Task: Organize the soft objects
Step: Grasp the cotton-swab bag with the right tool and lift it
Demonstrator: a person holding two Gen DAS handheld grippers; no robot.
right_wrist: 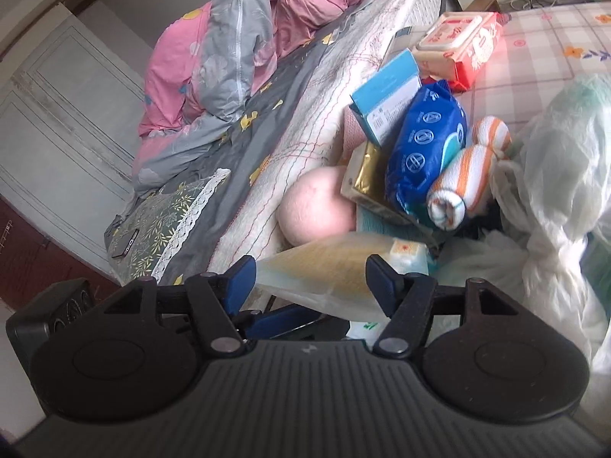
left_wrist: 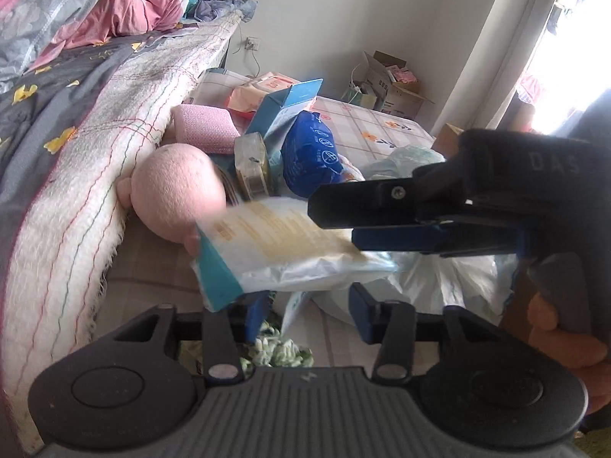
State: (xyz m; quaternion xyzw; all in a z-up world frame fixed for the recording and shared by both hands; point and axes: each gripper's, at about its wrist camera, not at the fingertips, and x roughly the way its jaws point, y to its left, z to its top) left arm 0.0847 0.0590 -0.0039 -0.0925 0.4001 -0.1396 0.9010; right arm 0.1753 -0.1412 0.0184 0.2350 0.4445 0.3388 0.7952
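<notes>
A flat white and yellow soft pack with a teal edge (left_wrist: 275, 252) lies across the pile beside the bed. In the left wrist view my right gripper (left_wrist: 336, 217) comes in from the right, its fingers close together over the pack's right end. My left gripper (left_wrist: 305, 305) is open, its fingers under the pack. In the right wrist view the pack (right_wrist: 324, 271) sits between the open fingers of my right gripper (right_wrist: 311, 278). A pink plush ball (left_wrist: 175, 187) rests against the bed, also seen in the right wrist view (right_wrist: 317, 206). A blue wipes pack (right_wrist: 424, 149) and a rolled orange-striped towel (right_wrist: 458, 187) lie behind.
The bed (left_wrist: 76, 145) with a white fringed blanket and pink and grey quilt (right_wrist: 236, 49) is on the left. A blue carton (left_wrist: 282, 110), a gold box (right_wrist: 366, 183), a pink wipes pack (right_wrist: 458, 45), white plastic bags (right_wrist: 553, 191) and cardboard boxes (left_wrist: 385, 84) crowd the checked cloth.
</notes>
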